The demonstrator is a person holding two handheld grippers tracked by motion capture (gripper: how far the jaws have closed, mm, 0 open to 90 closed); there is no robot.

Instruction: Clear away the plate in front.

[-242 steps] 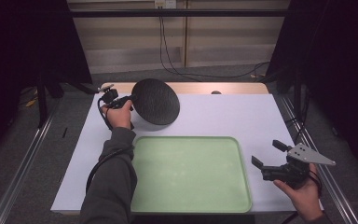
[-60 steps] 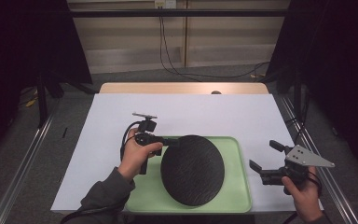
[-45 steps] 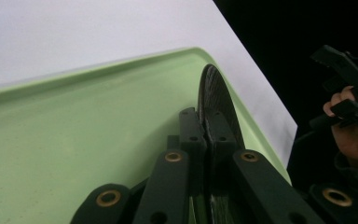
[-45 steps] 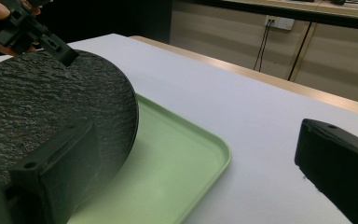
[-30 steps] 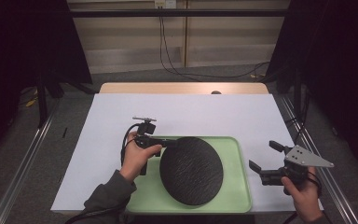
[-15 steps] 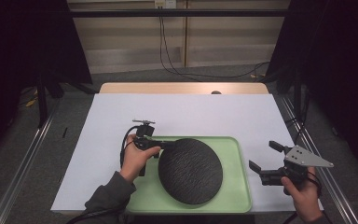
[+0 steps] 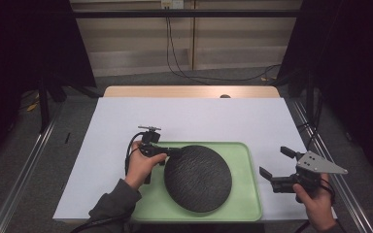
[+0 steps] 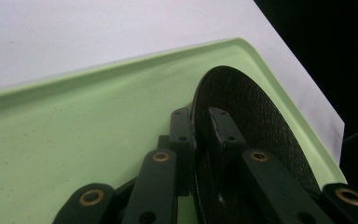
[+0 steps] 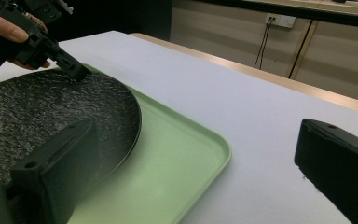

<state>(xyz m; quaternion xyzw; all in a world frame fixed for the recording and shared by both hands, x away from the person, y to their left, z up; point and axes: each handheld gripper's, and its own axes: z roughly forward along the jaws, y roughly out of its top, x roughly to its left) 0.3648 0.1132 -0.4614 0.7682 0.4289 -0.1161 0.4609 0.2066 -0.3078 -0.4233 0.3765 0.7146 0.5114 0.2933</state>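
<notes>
A round black textured plate (image 7: 197, 178) lies in the pale green tray (image 7: 243, 155), toward its left half. My left gripper (image 7: 177, 151) reaches in from the left and holds the plate's far-left rim. In the left gripper view the plate (image 8: 261, 121) has its rim between the two jaws of my left gripper (image 8: 200, 114), which have just been opening a little while still around it. My right gripper (image 7: 273, 160) hovers open past the tray's right edge, holding nothing. From the right gripper view, the plate (image 9: 51, 107) and the left gripper (image 9: 51, 51) lie beyond my right gripper (image 9: 191, 135).
A white sheet (image 7: 199, 116) covers the table, with a strip of bare wood (image 7: 189, 91) along the far edge. Cables run across the floor (image 7: 184, 73) behind the table. Metal rails (image 7: 24, 165) flank both sides.
The plate has come down from a tilt to lie nearly flat in the tray, and the left hand has dropped slightly with it. The right gripper has stayed put.
</notes>
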